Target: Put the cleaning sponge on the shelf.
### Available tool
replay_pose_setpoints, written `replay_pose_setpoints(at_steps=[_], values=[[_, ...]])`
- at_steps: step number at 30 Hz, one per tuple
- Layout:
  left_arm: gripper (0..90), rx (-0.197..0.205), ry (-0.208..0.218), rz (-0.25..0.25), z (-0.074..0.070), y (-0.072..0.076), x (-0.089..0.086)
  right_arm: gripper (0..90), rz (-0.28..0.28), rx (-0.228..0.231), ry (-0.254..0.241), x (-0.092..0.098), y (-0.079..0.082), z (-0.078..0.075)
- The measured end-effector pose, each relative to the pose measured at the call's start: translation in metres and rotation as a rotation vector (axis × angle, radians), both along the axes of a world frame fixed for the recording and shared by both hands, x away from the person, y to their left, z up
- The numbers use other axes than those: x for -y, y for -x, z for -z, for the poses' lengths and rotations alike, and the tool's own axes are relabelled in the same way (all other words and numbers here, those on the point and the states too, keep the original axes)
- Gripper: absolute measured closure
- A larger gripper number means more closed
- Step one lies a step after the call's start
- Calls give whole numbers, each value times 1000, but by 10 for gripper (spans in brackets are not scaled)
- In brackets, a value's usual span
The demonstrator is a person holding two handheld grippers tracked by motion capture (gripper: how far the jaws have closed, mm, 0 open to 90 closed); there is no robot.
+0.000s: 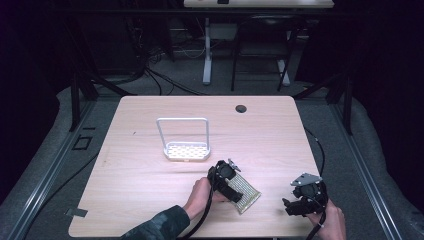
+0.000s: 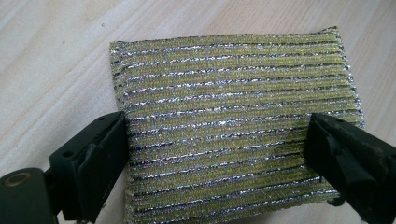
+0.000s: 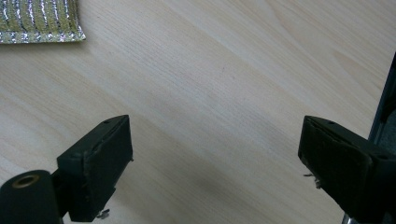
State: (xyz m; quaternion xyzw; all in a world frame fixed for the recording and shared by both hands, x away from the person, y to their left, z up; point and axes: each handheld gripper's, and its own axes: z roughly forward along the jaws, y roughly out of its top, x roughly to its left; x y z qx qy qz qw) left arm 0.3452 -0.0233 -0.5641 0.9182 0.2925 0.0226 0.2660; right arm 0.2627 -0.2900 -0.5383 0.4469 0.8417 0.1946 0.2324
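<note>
Straddling the gold-and-silver striped scouring pad [image 2: 233, 126], left gripper [image 2: 217, 154] with its 2 black jaws at the pad's 2 short edges, 1 on each side, pad spanning the gap between them. Whether the pads press on the edges or only flank them: cannot tell from the left gripper view; jaws set wide, close against the fabric. Scouring pad lying flat on the light wooden table [image 2: 56, 56], its metallic ridges running across from jaw to jaw.

Seen from the high view: left gripper [image 1: 231, 186] over the near end of the scouring pad [image 1: 248, 192], held by the left hand [image 1: 201, 197], dark patterned sleeve coming in from the bottom edge, black cable trailing down from the gripper. Pad sitting near the table's front edge, a little right of centre, turned at an angle.

Further right, well apart from the pad: right gripper [image 1: 295, 206], held by the right hand [image 1: 331, 220] at the table's near right corner. Right gripper [image 3: 215, 158] with jaws spread apart over bare wood, gripping nothing, 1 corner of the scouring pad [image 3: 39, 21] at the upper left of its view.

Beyond the pad, toward mid-table: white perforated sponge holder with a tall wire frame [image 1: 183, 140], standing upright. Small dark round grommet [image 1: 241, 108] near the far edge.
</note>
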Motion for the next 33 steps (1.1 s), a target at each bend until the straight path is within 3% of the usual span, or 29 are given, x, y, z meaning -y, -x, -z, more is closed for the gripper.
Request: replay_pose_setpoints(at_steps=[10,16,19,33], values=[[261,21,23,5,-2,4,-5,94,-16,0,5,-5,-3,0],[457,20,57,34,-3,11,-4,94,-23,2,9,-7,-5,-1],[514,19,68,43,-3,13,-4,95,-29,1,10,-8,-5,-1],[567,71,88,75,-15,21,-7,95,-27,4,6,-7,-6,-1]])
